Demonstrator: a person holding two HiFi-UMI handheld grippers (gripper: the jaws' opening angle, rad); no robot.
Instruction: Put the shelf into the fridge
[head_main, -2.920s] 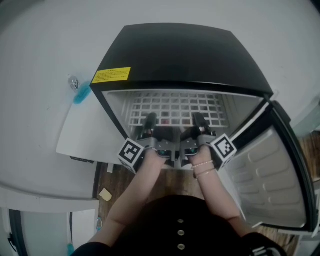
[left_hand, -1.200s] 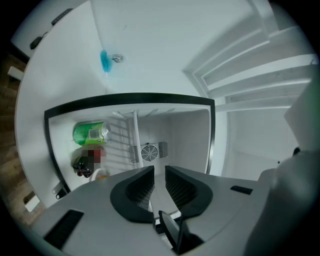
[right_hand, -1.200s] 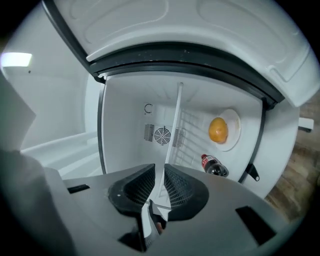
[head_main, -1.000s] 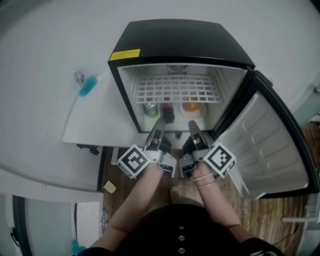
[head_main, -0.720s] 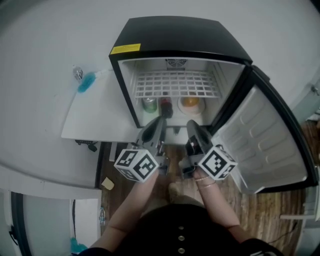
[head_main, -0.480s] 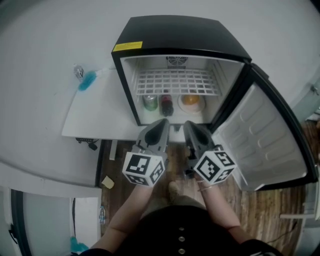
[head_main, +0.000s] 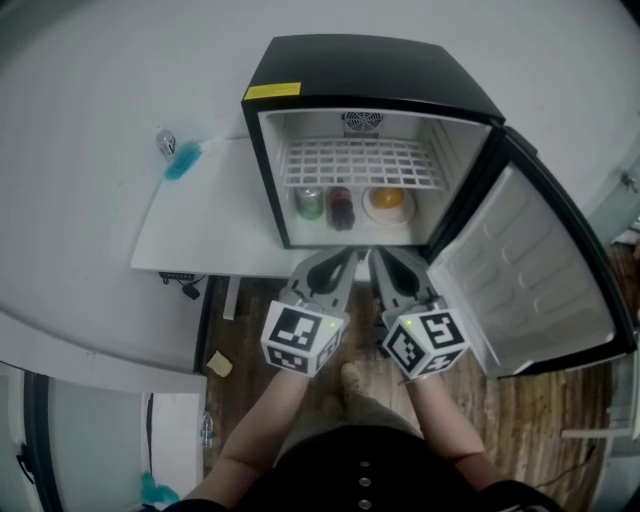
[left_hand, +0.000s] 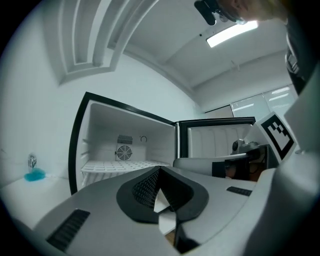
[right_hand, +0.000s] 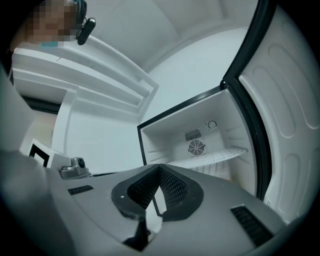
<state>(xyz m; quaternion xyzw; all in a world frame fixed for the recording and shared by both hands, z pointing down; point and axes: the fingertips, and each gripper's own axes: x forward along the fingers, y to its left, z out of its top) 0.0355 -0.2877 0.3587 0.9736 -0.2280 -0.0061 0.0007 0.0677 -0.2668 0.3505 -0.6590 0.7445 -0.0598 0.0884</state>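
The black mini fridge (head_main: 370, 75) stands open, its door (head_main: 530, 285) swung out to the right. A white wire shelf (head_main: 360, 163) sits level in the upper half of the fridge; it also shows in the left gripper view (left_hand: 117, 166) and the right gripper view (right_hand: 215, 157). Under the shelf stand a green can (head_main: 309, 203), a dark can (head_main: 341, 207) and an orange item on a plate (head_main: 387, 203). My left gripper (head_main: 346, 257) and right gripper (head_main: 378, 257) hang side by side in front of the fridge, outside it. Both are shut and hold nothing.
A white tabletop (head_main: 205, 225) lies left of the fridge with a blue brush (head_main: 182, 160) at its far corner. Wooden floor (head_main: 520, 420) runs below the door. A small yellow scrap (head_main: 215, 365) lies on the floor at the left.
Both grippers have drawn back out of the fridge, away from the shelf, and tipped upward. The shelf stays in place inside. The view has pulled back from the fridge.
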